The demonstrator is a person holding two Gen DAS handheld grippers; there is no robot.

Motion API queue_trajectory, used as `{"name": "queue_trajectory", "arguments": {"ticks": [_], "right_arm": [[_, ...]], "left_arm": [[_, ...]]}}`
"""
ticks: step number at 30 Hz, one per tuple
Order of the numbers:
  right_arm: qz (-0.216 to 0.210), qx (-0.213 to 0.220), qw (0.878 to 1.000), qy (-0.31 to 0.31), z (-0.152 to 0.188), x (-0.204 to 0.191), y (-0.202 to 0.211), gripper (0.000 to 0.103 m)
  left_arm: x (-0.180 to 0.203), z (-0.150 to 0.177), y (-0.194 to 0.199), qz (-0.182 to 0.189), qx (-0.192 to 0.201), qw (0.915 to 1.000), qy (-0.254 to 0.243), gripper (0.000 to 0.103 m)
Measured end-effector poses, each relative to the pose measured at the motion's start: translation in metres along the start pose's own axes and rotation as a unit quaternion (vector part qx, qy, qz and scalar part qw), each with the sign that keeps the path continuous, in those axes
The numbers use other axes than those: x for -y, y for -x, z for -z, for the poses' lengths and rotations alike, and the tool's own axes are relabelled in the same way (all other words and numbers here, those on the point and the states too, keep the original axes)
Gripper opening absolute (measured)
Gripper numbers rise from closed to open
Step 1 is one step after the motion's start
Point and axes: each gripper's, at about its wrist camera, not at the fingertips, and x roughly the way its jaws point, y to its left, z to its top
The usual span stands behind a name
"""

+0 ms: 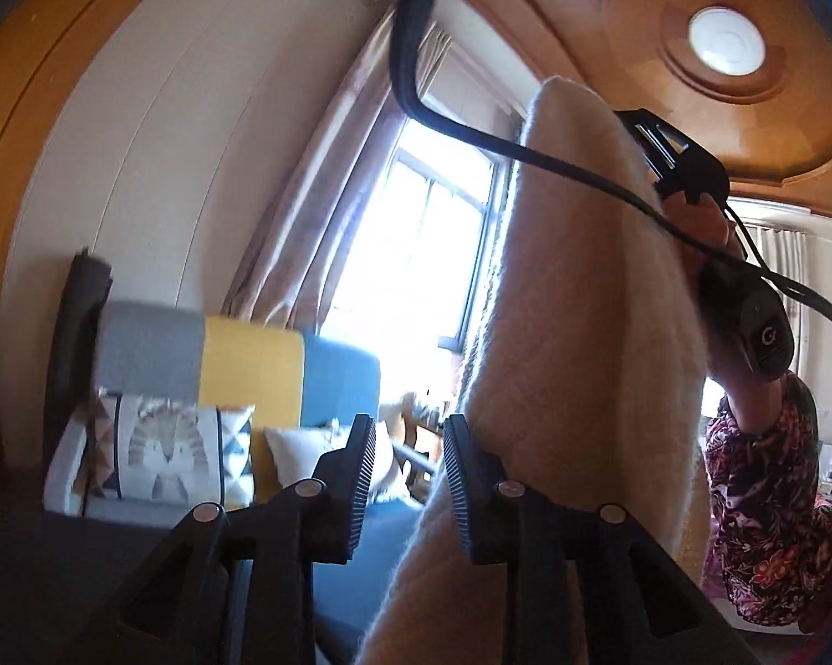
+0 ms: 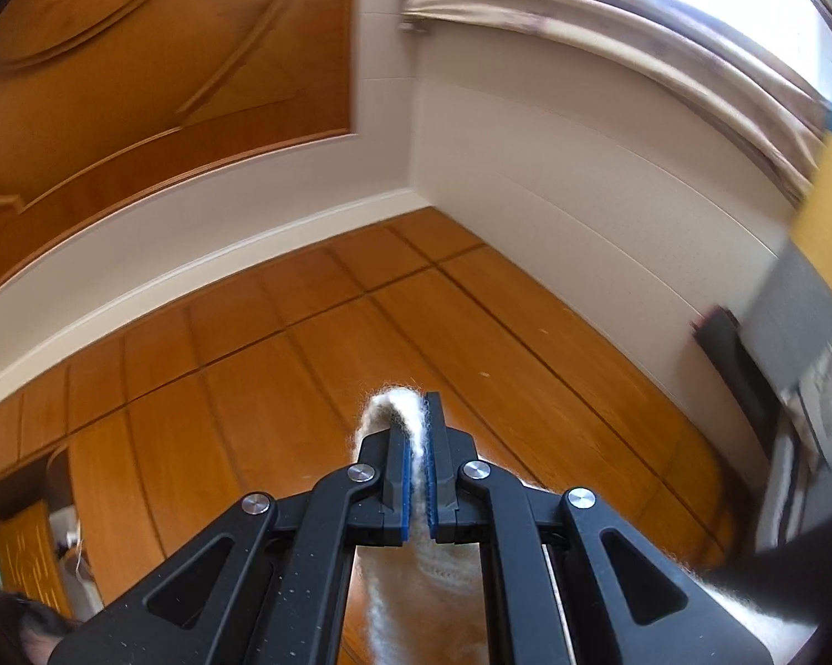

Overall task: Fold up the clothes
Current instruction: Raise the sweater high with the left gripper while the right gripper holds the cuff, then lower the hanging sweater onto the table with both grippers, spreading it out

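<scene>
Right tool (image 2: 416, 443) pinches a fuzzy fold of the cream sweater (image 2: 399, 415) between its blue pads (image 2: 398, 471), pointed up at the wood-panel ceiling (image 2: 138, 83). Left tool (image 1: 407, 476) is spread, fingers apart; the sweater (image 1: 582, 332) hangs from 1 o'clock down past its right finger (image 1: 460, 487), whether touching I cannot tell. Free air at 11 o'clock toward the white wall (image 1: 166, 138). A black cable (image 1: 416, 55) crosses at 12 o'clock. Room: bright window (image 1: 416, 249) with curtain (image 1: 316, 177) centre, grey-yellow-blue sofa (image 1: 249, 360) with cushions (image 1: 166, 449) at 9 o'clock, round ceiling light (image 1: 726, 40) at 1 o'clock.
</scene>
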Motion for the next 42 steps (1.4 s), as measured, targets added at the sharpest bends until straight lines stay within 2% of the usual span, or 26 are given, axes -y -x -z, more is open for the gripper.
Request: {"name": "queue_trajectory", "arguments": {"ticks": [3,7,10,13,14,16,18,22,26,30,34,39,42], "right_arm": [[0.037,0.003,0.999,-0.022,0.011,0.042,0.006,0.004],[0.072,0.005,0.997,-0.031,0.025,0.086,0.011,0.004],[0.091,0.002,0.995,-0.03,0.034,0.112,0.016,0.004],[0.106,-0.001,0.993,-0.047,0.036,0.138,0.014,0.004],[0.111,-0.002,0.992,-0.055,0.037,0.147,0.012,0.004],[0.123,-0.006,0.99,-0.065,0.039,0.162,0.011,0.004],[0.134,-0.01,0.988,-0.074,0.042,0.177,0.01,0.005],[0.171,-0.008,0.981,-0.087,0.045,0.21,0.014,0.005],[0.206,-0.007,0.972,-0.11,0.049,0.253,0.02,0.005],[0.251,-0.015,0.96,-0.124,0.056,0.296,0.024,0.005],[0.286,-0.019,0.947,-0.146,0.062,0.334,0.032,0.005],[0.344,-0.043,0.929,-0.132,0.07,0.372,0.044,0.005],[0.379,-0.058,0.916,-0.118,0.074,0.391,0.05,0.005]], "left_arm": [[-0.021,0.032,-0.015,0.02,-0.036,0.9981,0.045,0.025],[-0.039,0.075,-0.025,0.052,-0.074,0.9905,0.104,0.026],[-0.042,0.096,-0.028,0.067,-0.095,0.9859,0.121,0.03],[-0.04,0.11,-0.039,0.07,-0.117,0.984,0.115,0.033],[-0.039,0.113,-0.046,0.055,-0.122,0.9859,0.1,0.034],[-0.037,0.122,-0.06,-0.002,-0.132,0.9894,0.061,0.035],[-0.047,0.135,-0.073,-0.045,-0.147,0.987,0.047,0.035],[-0.081,0.168,-0.092,-0.092,-0.191,0.9747,0.07,0.035],[-0.118,0.203,-0.107,-0.152,-0.231,0.9559,0.098,0.035],[-0.152,0.231,-0.132,-0.133,-0.284,0.9334,0.175,0.035],[-0.162,0.252,-0.142,-0.136,-0.299,0.9242,0.195,0.035],[-0.173,0.268,-0.155,-0.135,-0.31,0.9156,0.218,0.035],[-0.177,0.275,-0.162,-0.137,-0.313,0.9134,0.221,0.036]]}}
